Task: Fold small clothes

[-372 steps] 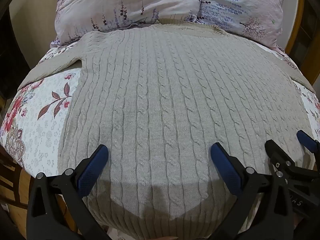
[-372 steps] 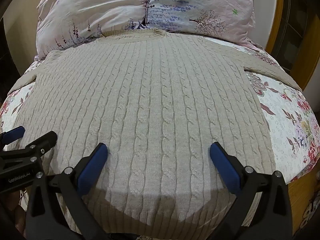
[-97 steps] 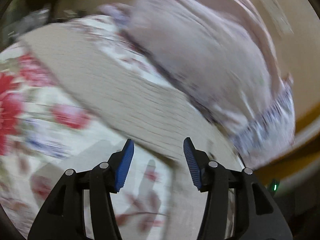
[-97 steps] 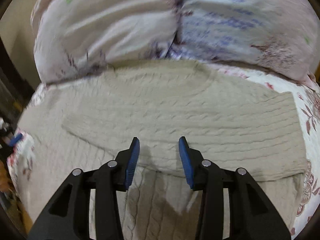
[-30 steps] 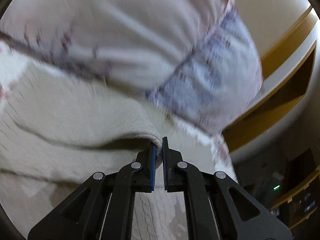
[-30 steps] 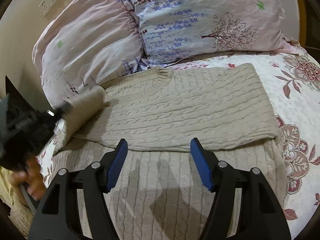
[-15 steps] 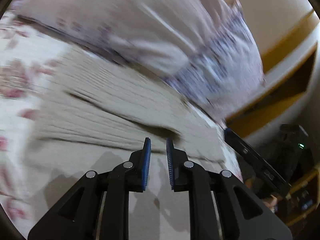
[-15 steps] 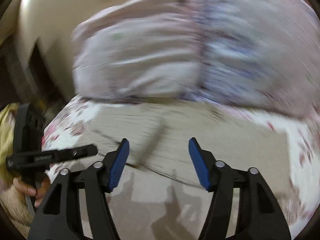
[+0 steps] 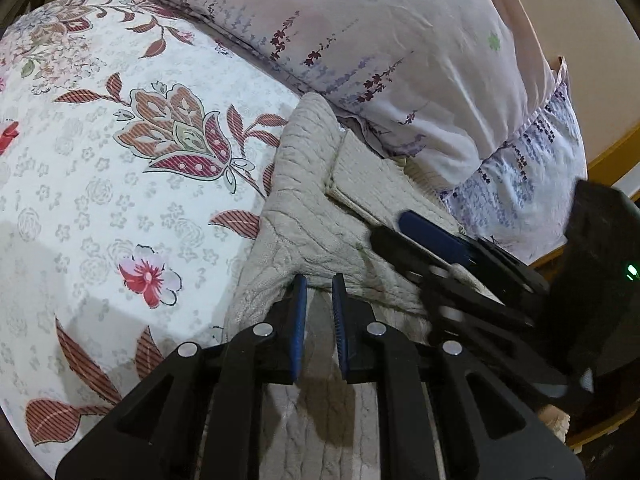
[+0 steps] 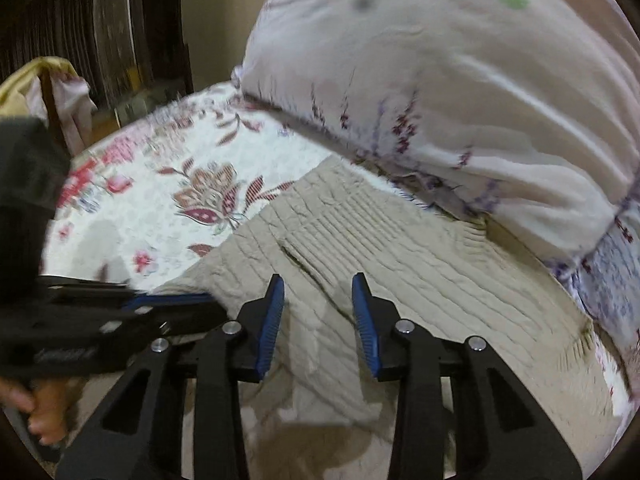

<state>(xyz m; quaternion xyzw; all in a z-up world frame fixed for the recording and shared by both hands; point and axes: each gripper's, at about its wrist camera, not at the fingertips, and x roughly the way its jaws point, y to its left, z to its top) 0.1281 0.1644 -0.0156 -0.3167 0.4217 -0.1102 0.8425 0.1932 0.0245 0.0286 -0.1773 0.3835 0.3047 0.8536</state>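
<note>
While my left tongs [image 9: 319, 294] stand narrowly parted at the sweater's [image 9: 304, 216] folded left edge near the pillows [image 9: 400, 52], and my right tongs [image 10: 318, 298] spread above it, I should pinch both layers squarely.

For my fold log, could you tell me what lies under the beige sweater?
The floral quilt shows beside the sweater and runs beneath it; how it lies underneath is covered by the knit.

Both wrist cameras sit low and close over the bed [image 9: 100, 184], looking forward along their fingers toward the pillows [image 10: 460, 92]. Both views share the folded sweater [image 9: 316, 220] edge and floral quilt.
</note>
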